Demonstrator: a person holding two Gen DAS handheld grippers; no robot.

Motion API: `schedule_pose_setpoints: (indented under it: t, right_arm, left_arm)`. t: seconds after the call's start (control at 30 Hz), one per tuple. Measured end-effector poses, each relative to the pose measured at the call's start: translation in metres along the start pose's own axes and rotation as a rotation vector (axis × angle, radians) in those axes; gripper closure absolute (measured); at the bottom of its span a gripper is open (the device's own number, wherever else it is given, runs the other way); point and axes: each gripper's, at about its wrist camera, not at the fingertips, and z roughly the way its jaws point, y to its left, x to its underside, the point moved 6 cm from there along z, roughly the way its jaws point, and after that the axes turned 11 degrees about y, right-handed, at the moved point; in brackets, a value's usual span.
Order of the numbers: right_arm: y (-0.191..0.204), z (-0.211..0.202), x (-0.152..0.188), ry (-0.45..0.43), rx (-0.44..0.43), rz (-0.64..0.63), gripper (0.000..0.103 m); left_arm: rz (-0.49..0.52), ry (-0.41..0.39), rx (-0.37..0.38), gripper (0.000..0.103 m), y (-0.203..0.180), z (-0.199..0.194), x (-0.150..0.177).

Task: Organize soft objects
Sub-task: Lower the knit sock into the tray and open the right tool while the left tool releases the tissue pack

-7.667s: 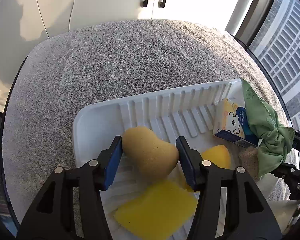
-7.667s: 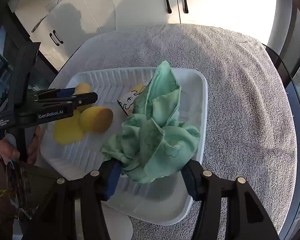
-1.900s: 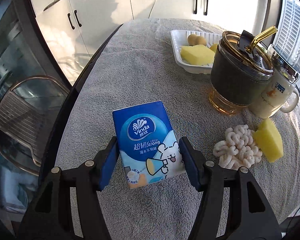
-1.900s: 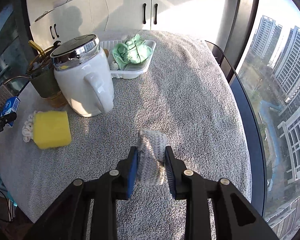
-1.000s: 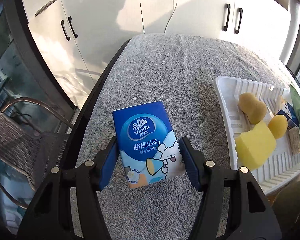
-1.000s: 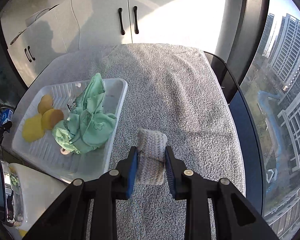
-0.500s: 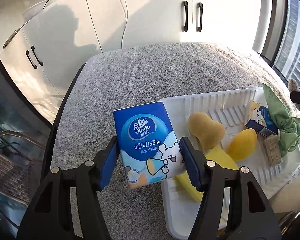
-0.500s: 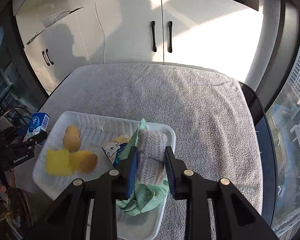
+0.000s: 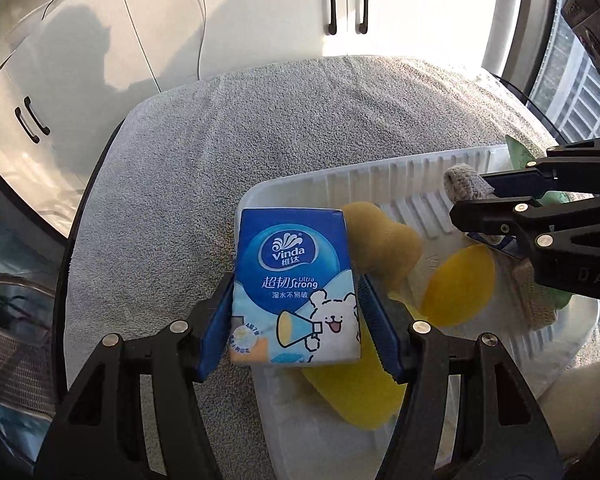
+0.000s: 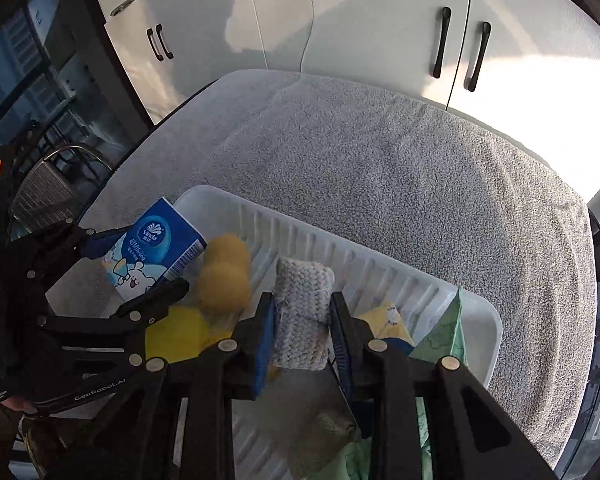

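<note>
My left gripper (image 9: 296,316) is shut on a blue Vinda tissue pack (image 9: 294,284) and holds it above the near left end of the white ribbed tray (image 9: 380,176). My right gripper (image 10: 303,322) is shut on a grey knitted cloth (image 10: 303,312) above the tray's middle (image 10: 340,248); the cloth also shows in the left wrist view (image 9: 462,186). In the tray lie a tan peanut-shaped sponge (image 9: 388,240), a round yellow sponge (image 9: 458,290), a flat yellow sponge (image 9: 352,396), a second tissue pack (image 10: 388,320) and a green cloth (image 10: 444,344).
The tray sits on a grey towel (image 9: 220,152) that covers the table. White cabinet doors (image 9: 260,12) stand behind. A metal mesh chair (image 10: 52,188) is beyond the table's left edge. A window is at the right.
Both grippers have moved in over the tray with their loads. The left one now has the tissue pack over the tray's near left end, and the right one has come lower over the middle.
</note>
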Motion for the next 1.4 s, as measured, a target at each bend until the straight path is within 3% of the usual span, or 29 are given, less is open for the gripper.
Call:
schedule_pose_setpoints:
  t: [0.23, 0.4, 0.53, 0.7, 1.0, 1.1, 1.23, 1.4]
  right_arm:
    - [0.001, 0.028, -0.001, 0.056, 0.038, -0.011, 0.073]
    - [0.004, 0.028, 0.001, 0.049, 0.076, -0.043, 0.071]
    - [0.005, 0.018, 0.005, 0.026, 0.095, -0.065, 0.054]
    - [0.004, 0.002, 0.014, -0.005, 0.12, -0.095, 0.049]
    - [-0.002, -0.029, 0.037, -0.078, 0.123, -0.088, 0.048]
    - [-0.007, -0.037, 0.041, -0.095, 0.117, -0.073, 0.048]
    - [-0.011, -0.041, 0.041, -0.098, 0.119, -0.047, 0.048]
    - [-0.011, -0.05, 0.047, -0.112, 0.1, -0.033, 0.048]
  left_arm:
    - [-0.031, -0.002, 0.024, 0.043, 0.005, 0.004, -0.006]
    - [-0.094, 0.048, 0.082, 0.044, 0.013, 0.021, -0.007]
    - [-0.11, 0.029, 0.084, 0.045, 0.012, 0.024, -0.004]
    - [-0.121, 0.016, 0.085, 0.051, 0.012, 0.022, -0.005]
    - [-0.121, -0.028, 0.089, 0.052, 0.019, 0.003, 0.0]
    - [-0.127, -0.051, 0.153, 0.052, 0.018, -0.005, -0.006]
    - [-0.076, -0.051, 0.105, 0.052, 0.006, 0.002, -0.024]
    - [-0.1, -0.018, 0.19, 0.052, -0.001, 0.005, -0.025]
